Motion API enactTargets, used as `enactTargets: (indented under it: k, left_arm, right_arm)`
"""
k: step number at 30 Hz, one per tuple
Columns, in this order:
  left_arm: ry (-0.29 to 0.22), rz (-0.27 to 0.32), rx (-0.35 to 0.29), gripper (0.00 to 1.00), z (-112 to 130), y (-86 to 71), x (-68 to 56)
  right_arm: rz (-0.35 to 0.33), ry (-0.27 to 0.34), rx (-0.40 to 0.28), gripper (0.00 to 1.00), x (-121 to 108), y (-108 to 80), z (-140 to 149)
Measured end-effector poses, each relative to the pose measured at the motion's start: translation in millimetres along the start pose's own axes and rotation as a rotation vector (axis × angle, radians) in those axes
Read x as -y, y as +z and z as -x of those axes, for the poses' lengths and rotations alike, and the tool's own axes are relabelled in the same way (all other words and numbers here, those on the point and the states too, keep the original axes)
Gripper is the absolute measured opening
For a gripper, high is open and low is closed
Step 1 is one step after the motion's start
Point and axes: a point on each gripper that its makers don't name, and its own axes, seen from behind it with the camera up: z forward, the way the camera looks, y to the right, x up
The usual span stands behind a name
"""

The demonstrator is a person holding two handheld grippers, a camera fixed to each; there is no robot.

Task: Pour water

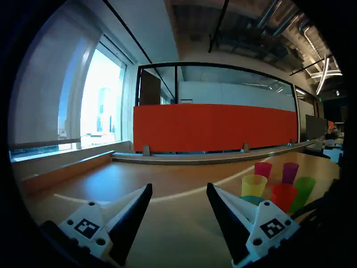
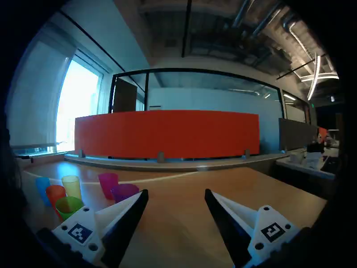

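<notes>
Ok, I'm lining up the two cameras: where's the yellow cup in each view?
Left gripper view: the yellow cup stands at the lower right of the picture.
Right gripper view: the yellow cup stands at the lower left.
Shared landmark: the orange partition across the middle, behind the table.

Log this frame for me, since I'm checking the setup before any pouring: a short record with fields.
surface: wooden table
cups: upright, clustered: blue cup, orange cup, yellow cup, green cup, magenta cup, purple cup
cup contents: cannot tell
left gripper: open, empty, cups to its right
right gripper: open, empty, cups to its left
backdrop: orange partition
</notes>
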Motion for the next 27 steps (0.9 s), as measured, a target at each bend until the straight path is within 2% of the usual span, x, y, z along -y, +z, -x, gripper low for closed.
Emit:
enactTargets:
  k: [27]
  left_arm:
    - [0.0,0.0,0.0,0.9,-0.4,0.7,0.2]
  right_arm:
    - [-0.005,-0.002,-0.001,0.99,2.2,-3.0,1.9]
